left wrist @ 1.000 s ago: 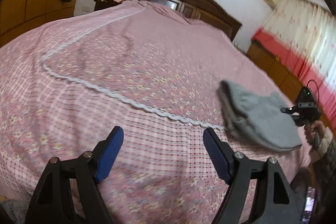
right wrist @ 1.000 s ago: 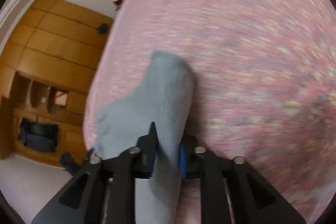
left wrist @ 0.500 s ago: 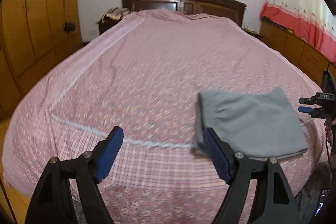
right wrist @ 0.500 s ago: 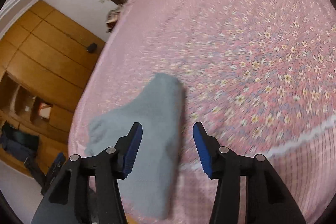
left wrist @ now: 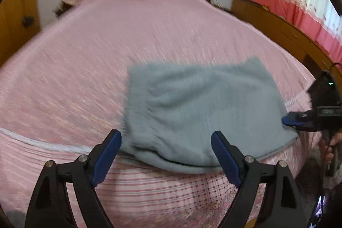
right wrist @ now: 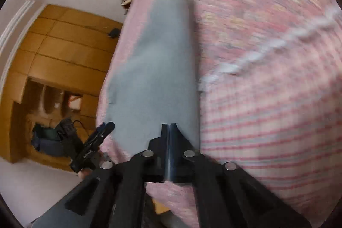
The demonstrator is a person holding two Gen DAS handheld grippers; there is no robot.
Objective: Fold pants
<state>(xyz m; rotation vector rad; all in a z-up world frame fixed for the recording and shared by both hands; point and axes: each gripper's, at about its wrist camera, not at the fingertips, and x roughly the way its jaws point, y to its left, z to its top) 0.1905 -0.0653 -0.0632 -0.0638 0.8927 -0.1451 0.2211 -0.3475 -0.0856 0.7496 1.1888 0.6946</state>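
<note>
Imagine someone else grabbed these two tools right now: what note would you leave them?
Left gripper: fingers wide open, empty, hovering just short of the near edge of the folded grey pants.
Right gripper: fingers have just snapped shut on nothing, tips at the pants' right edge.
Pants: a flat folded rectangle near the foot corner of the pink bedspread, held by neither gripper.
Done: pants folded compactly and laid down.
Left: probably only a check or a tidy; if a smaller bundle is wanted, one more fold. Pictures are blurred, so look over the edges first.
</note>
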